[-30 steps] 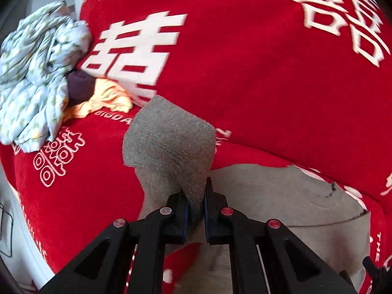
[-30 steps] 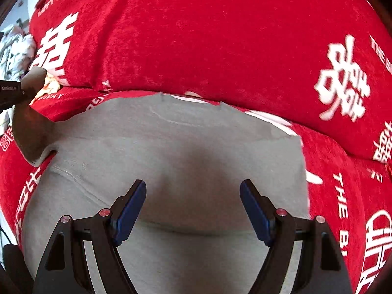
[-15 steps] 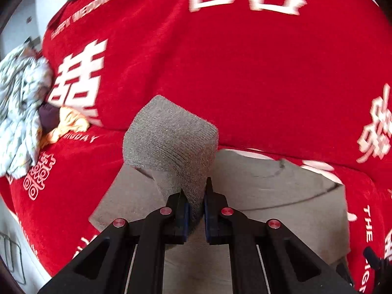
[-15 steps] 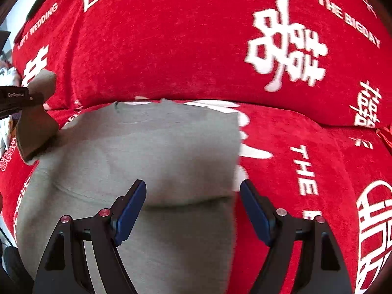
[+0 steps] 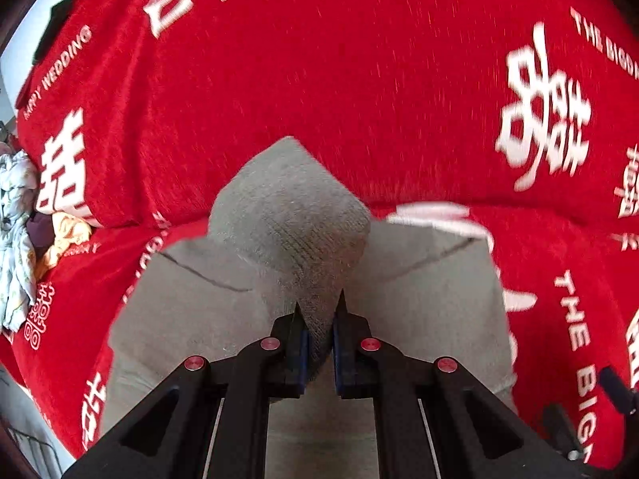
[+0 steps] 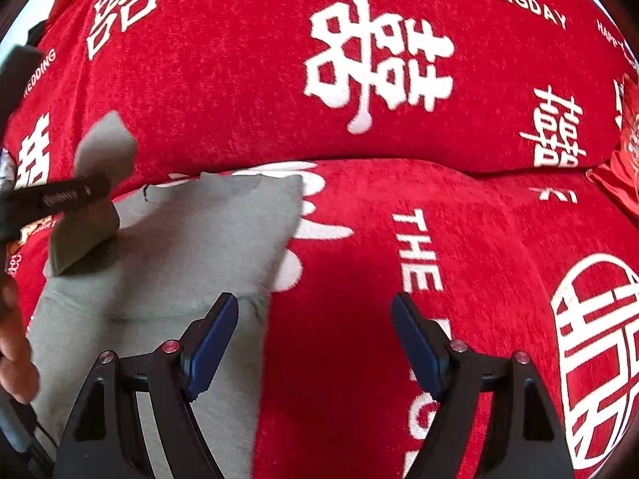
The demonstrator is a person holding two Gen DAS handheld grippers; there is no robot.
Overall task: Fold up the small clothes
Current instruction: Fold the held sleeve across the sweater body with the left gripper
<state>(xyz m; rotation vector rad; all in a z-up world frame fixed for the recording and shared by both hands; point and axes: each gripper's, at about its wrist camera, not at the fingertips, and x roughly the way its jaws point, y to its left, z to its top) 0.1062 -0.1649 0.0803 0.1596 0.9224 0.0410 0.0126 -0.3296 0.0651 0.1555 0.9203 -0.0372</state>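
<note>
A grey garment (image 5: 191,311) lies flat on the red sofa seat. My left gripper (image 5: 318,311) is shut on its ribbed grey sleeve cuff (image 5: 291,215) and holds it lifted above the garment's body. In the right wrist view the same cuff (image 6: 104,147) and left gripper (image 6: 60,195) hang over the garment (image 6: 191,247) at the left. My right gripper (image 6: 315,319) is open and holds nothing. Its left finger (image 6: 211,339) is over the garment's right edge and its right finger is over bare red cover.
A pile of pale patterned clothes (image 5: 16,231) and a yellow piece (image 5: 64,235) sit at the sofa's left end. The red backrest (image 5: 359,80) with white lettering rises behind. Bare red seat (image 6: 479,259) stretches to the right. A person's hand (image 6: 12,343) shows at the left edge.
The left gripper has carried the cuff rightward, from beside the garment to above its middle. The right gripper has slid right from the garment's middle to its right edge and stayed open.
</note>
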